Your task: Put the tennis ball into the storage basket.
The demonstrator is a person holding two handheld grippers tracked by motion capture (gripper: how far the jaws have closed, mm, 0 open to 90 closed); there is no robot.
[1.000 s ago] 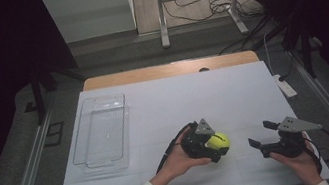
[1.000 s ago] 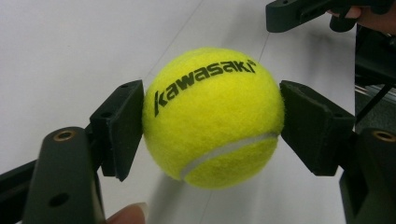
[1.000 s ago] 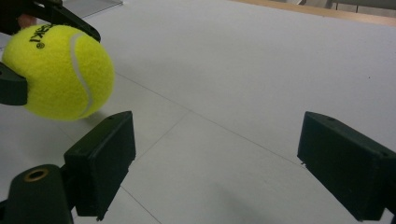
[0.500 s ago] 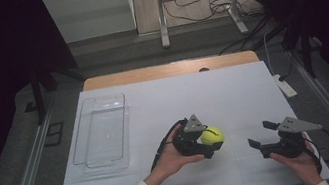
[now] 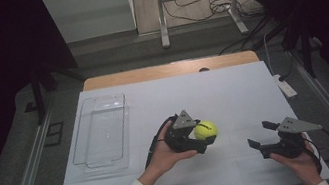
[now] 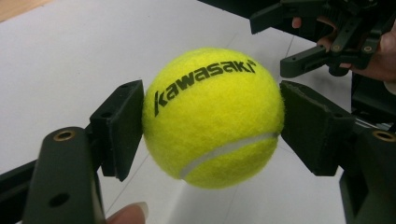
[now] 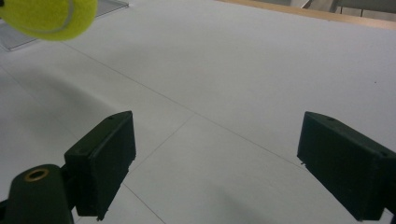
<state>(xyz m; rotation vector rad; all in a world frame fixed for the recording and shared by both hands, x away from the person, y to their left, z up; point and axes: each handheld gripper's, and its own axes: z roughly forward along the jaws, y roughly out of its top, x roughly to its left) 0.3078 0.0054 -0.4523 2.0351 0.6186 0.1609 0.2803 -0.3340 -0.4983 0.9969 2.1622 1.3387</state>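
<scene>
Tennis ball [image 6: 212, 116] is clamped between the pads of the left gripper [image 5: 203, 139], lifted off the table [image 5: 234, 96]; right gripper [image 5: 261, 137] stands wide and empty nearby; pickup done, transfer to the clear tray [image 5: 103, 133] likely remains.
</scene>
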